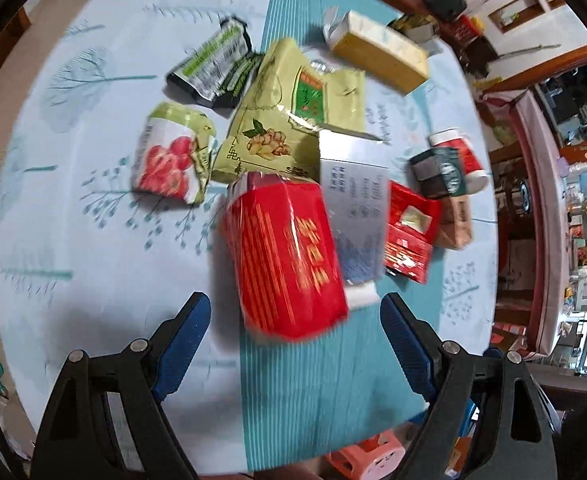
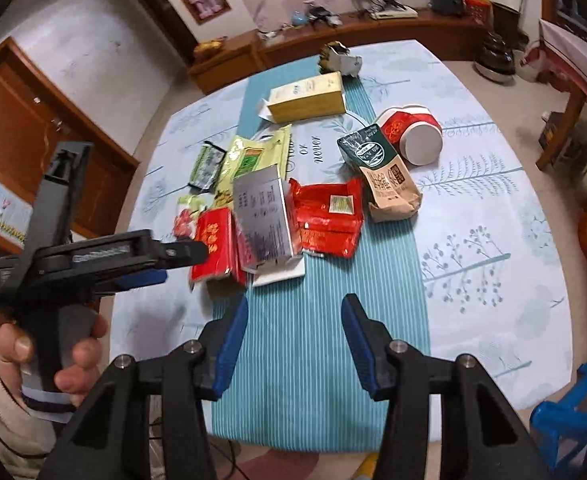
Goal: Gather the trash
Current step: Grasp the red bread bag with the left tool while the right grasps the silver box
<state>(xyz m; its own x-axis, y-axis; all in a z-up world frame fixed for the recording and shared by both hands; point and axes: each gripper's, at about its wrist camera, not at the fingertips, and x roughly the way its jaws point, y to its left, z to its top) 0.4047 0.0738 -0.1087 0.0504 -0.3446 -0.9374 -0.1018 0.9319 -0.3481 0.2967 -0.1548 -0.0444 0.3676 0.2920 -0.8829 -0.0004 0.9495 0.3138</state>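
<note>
Now, nearest trash: red box [image 1: 285, 256], just ahead of left gripper [image 1: 295, 316], long axis running away from it.
Left jaws: spread, empty.
Right gripper [image 2: 295, 320]: spread, empty, farther back.

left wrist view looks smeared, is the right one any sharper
Left wrist view: motion blur smears the red box and its lettering, fisheye bends the table edge. Right wrist view: sharper, print on the silver box still unreadable, same curved distortion.
</note>
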